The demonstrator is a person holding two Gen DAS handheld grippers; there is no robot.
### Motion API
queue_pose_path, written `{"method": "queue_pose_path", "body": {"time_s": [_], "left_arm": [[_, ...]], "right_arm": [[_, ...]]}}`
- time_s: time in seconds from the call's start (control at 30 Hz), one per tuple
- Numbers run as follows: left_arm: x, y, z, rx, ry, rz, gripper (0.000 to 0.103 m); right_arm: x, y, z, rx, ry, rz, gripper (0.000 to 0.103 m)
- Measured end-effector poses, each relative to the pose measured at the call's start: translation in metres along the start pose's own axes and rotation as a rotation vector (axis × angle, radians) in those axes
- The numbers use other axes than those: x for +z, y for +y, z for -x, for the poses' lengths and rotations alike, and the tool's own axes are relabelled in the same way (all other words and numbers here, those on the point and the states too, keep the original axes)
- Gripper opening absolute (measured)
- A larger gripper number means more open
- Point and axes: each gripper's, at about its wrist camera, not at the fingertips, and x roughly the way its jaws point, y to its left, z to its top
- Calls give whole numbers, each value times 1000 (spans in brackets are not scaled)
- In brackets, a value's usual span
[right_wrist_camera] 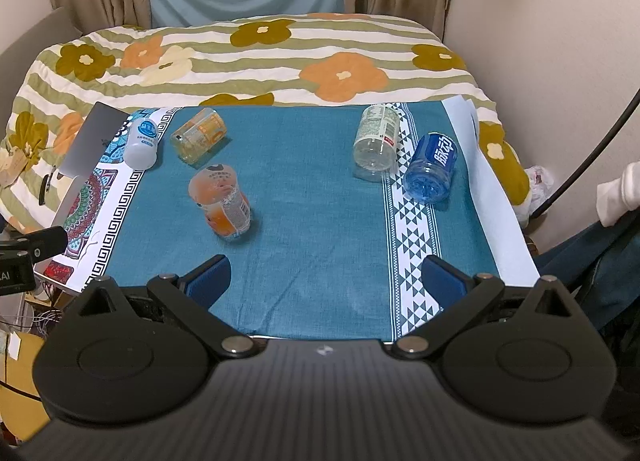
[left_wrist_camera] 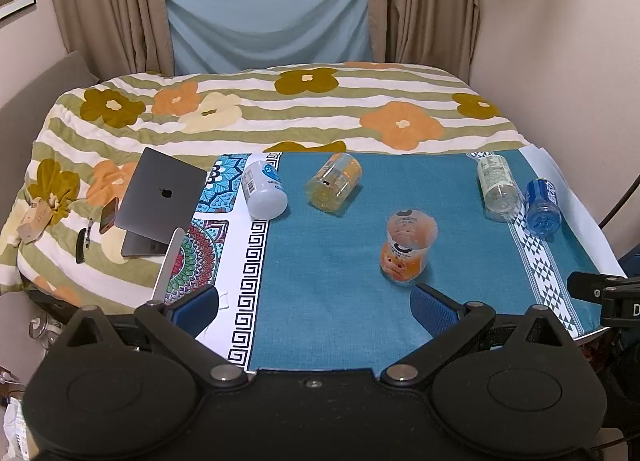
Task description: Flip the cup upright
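Several cut-bottle cups sit on a teal cloth (left_wrist_camera: 328, 301). An orange-labelled clear cup (left_wrist_camera: 408, 247) stands on end near the middle; it also shows in the right wrist view (right_wrist_camera: 222, 201). A yellow-orange cup (left_wrist_camera: 334, 185) (right_wrist_camera: 198, 136), a white cup (left_wrist_camera: 264, 191) (right_wrist_camera: 141, 143), a clear green-labelled cup (left_wrist_camera: 498, 185) (right_wrist_camera: 376, 143) and a blue cup (left_wrist_camera: 542, 207) (right_wrist_camera: 432, 167) lie on their sides. My left gripper (left_wrist_camera: 316, 309) is open and empty just short of the orange-labelled cup. My right gripper (right_wrist_camera: 326, 275) is open and empty over the cloth's near edge.
A grey laptop (left_wrist_camera: 158, 201) stands half open at the left on a patterned mat (left_wrist_camera: 200, 257). A phone (left_wrist_camera: 109, 215) and a pen lie on the flowered quilt (left_wrist_camera: 280, 113) behind the cloth. A wall (left_wrist_camera: 560, 41) stands close on the right.
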Motion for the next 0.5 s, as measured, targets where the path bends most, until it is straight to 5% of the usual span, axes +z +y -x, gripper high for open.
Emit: {"method": "queue_pose_path", "body": {"time_s": [0.5], "left_arm": [[3, 4, -2, -7, -2, 3, 103]], "right_arm": [[0, -2, -1, -6, -3, -7, 103]]}}
